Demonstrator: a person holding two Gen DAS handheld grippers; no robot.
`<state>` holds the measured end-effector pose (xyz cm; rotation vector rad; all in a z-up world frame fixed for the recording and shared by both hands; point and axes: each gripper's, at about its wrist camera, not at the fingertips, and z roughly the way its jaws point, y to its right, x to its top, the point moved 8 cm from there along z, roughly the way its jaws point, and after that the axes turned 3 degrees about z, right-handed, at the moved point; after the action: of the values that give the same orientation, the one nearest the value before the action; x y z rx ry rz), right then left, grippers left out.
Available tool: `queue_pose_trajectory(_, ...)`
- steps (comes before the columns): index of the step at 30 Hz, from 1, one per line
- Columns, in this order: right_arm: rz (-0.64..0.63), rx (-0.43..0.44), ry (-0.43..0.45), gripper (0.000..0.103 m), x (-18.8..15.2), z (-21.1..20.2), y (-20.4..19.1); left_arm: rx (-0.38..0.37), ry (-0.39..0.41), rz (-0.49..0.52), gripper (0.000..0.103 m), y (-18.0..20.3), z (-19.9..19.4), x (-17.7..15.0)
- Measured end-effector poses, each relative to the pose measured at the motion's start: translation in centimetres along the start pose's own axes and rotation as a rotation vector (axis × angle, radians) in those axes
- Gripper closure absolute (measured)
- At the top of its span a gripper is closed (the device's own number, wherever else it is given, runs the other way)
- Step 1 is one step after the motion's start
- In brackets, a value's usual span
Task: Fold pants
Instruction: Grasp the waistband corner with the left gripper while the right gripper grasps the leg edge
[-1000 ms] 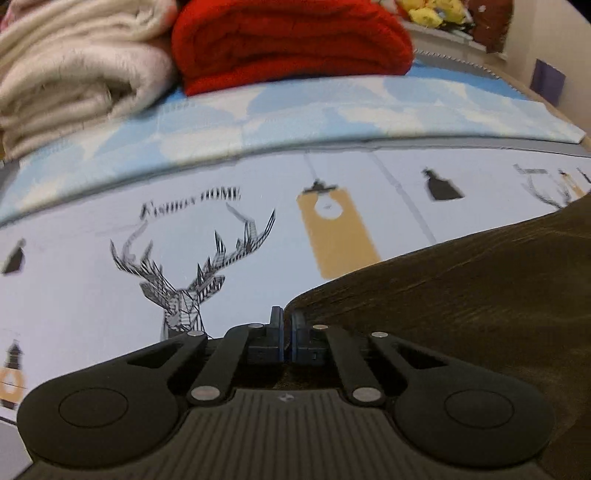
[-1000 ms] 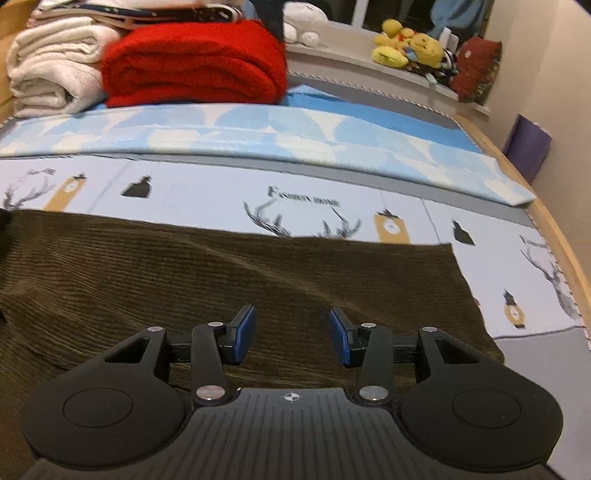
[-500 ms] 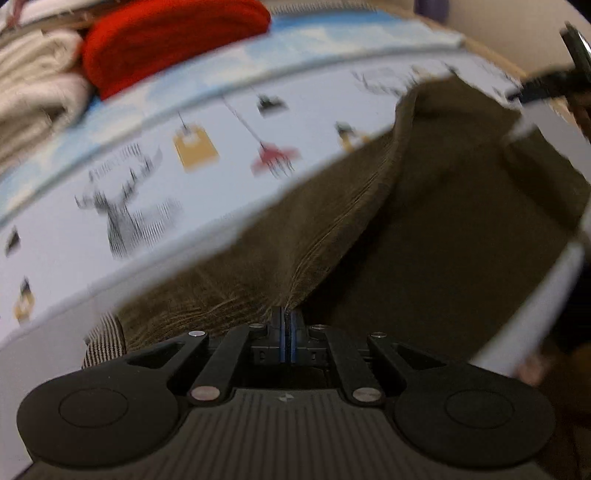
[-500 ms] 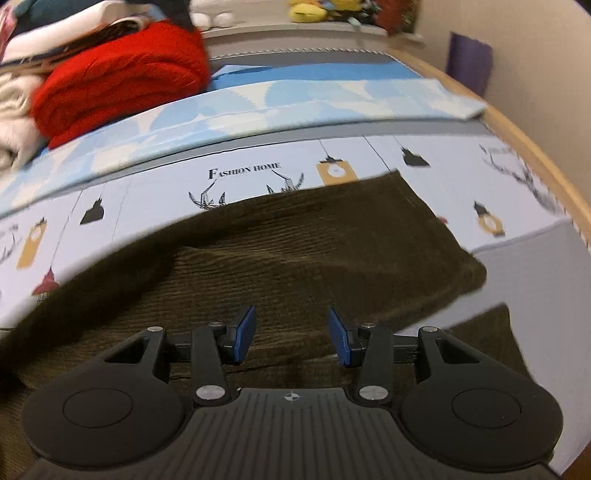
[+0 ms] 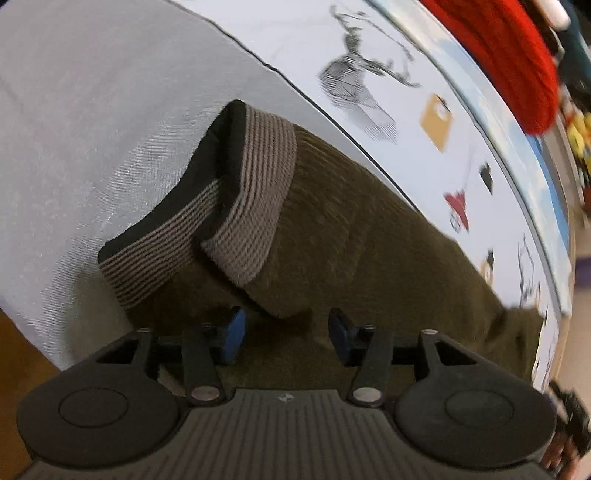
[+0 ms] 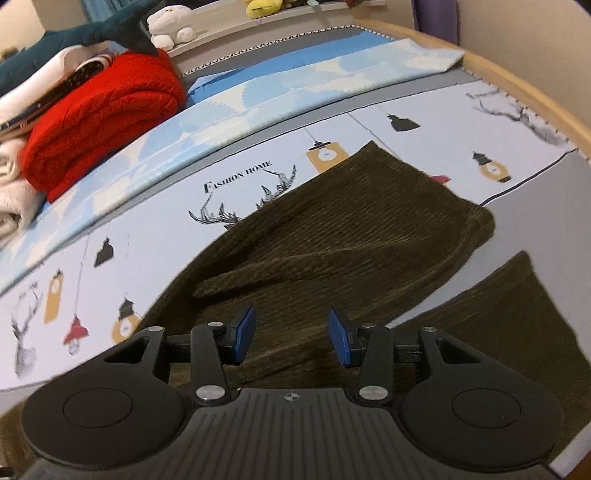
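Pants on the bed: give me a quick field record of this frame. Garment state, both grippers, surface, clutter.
garment: dark olive corduroy pants, lying on the bed, partly folded over
cuffs: two ribbed grey cuffs, side by side, dark lining showing
left gripper: open, just above the fabric near the cuffs, holding nothing
right gripper: open, over the pants, holding nothing
surface: printed bedsheet with deer and lamp motifs
clutter: folded red blanket and white towels at the far side; plush toys on the ledge behind
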<state>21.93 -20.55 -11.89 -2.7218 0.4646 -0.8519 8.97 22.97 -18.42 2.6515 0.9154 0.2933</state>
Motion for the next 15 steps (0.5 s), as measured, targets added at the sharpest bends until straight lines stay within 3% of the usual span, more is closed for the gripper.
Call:
queue_pose_trajectory(3,0.029,0.043,0.008,0.057,0.6,0.6,-0.7,-0.003,0.005,-0.069,0.036,0.0,1.1,1.1)
queue_pose_trajectory(6,0.069,0.084,-0.002,0.056,1.1,1.9,-1.5,0.036,0.004,-0.104,0.036,0.2,1.6,1.6)
queue_pose_trajectory(8,0.085,0.116,-0.021,0.054,1.4,3.1,-2.4,0.079,0.031,-0.113,0.043,0.4,1.9,2.3)
queue_pose_trajectory(10,0.073,0.137,-0.032,0.051,1.7,4.4,-3.5,0.14,0.085,-0.108,0.08,0.3,1.2,2.9)
queue_pose_trajectory(13,0.049,0.151,-0.037,0.049,2.5,6.8,-5.1,0.171,0.172,-0.074,0.089,0.8,-0.2,3.7)
queue_pose_trajectory(15,0.048,0.157,-0.048,0.049,2.9,8.5,-5.8,0.204,0.21,-0.022,0.089,1.7,-0.7,3.9)
